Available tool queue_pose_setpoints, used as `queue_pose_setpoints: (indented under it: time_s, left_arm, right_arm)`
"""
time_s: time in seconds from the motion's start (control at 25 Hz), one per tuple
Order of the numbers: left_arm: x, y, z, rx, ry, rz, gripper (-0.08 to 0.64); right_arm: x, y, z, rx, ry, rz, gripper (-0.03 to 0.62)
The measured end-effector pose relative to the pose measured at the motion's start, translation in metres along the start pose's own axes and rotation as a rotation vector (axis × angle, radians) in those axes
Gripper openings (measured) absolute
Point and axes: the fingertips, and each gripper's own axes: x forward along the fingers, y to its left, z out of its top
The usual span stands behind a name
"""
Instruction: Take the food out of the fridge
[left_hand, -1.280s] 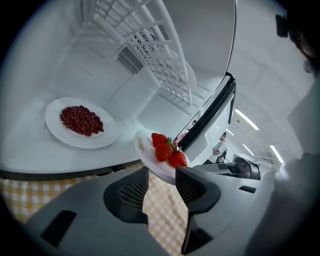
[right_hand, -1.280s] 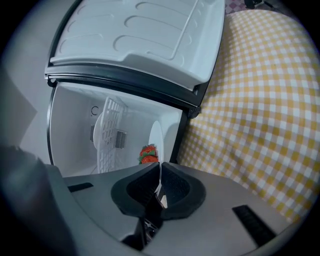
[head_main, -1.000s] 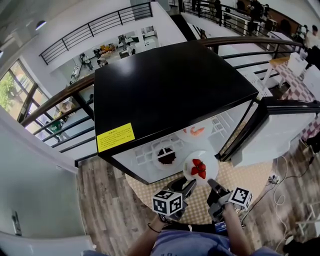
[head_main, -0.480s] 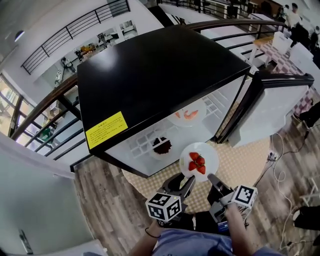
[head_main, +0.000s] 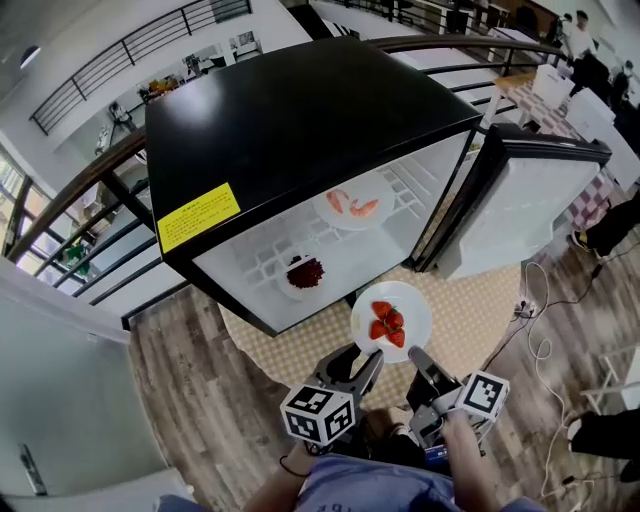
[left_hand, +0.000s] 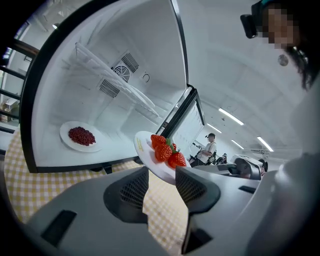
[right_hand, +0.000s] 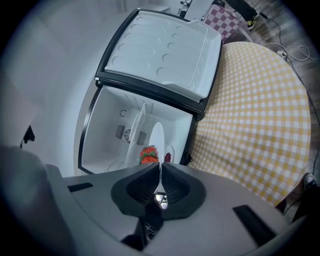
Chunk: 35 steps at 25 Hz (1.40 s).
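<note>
A white plate of strawberries (head_main: 391, 320) hangs in front of the open black-topped fridge (head_main: 300, 110), just outside its opening. My right gripper (head_main: 412, 352) is shut on the plate's near rim; in the right gripper view the plate (right_hand: 156, 140) stands edge-on between the pressed jaws of that gripper (right_hand: 160, 167). My left gripper (head_main: 372, 360) is open just left of the rim, and the plate (left_hand: 160, 152) shows past its spread jaws (left_hand: 162, 177). Inside the fridge, a plate of dark red berries (head_main: 302, 272) sits on the lower level and a plate of shrimp (head_main: 353, 207) on the wire shelf.
The fridge door (head_main: 520, 200) stands swung open at the right. A round yellow checked cloth (head_main: 300, 350) covers the surface under the fridge. Cables (head_main: 535, 300) lie on the wooden floor at the right. A railing (head_main: 90, 210) runs behind the fridge.
Both grippers have drawn back from the fridge with the strawberry plate, which has left the shelf front and now hangs outside the opening. The right gripper's hold has not changed.
</note>
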Motion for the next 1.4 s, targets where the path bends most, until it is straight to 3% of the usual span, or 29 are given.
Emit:
queue_pose_setpoints:
  time_s: [0.48, 0.96, 1.4]
  left_arm:
    - [-0.011, -0.089, -0.040, 0.005, -0.071, 0.104, 0.176]
    - [-0.057, -0.185, -0.115, -0.017, -0.125, 0.218, 0.176]
    - [-0.100, -0.212, -0.141, -0.032, -0.157, 0.264, 0.176]
  right_arm:
    - [-0.090, -0.005, 0.007, -0.035, 0.079, 0.068, 0.023]
    - [-0.203, -0.021, -0.027, -0.036, 0.173, 0.116, 0.026]
    - [-0.243, -0.016, -0.064, -0.073, 0.209, 0.115, 0.026]
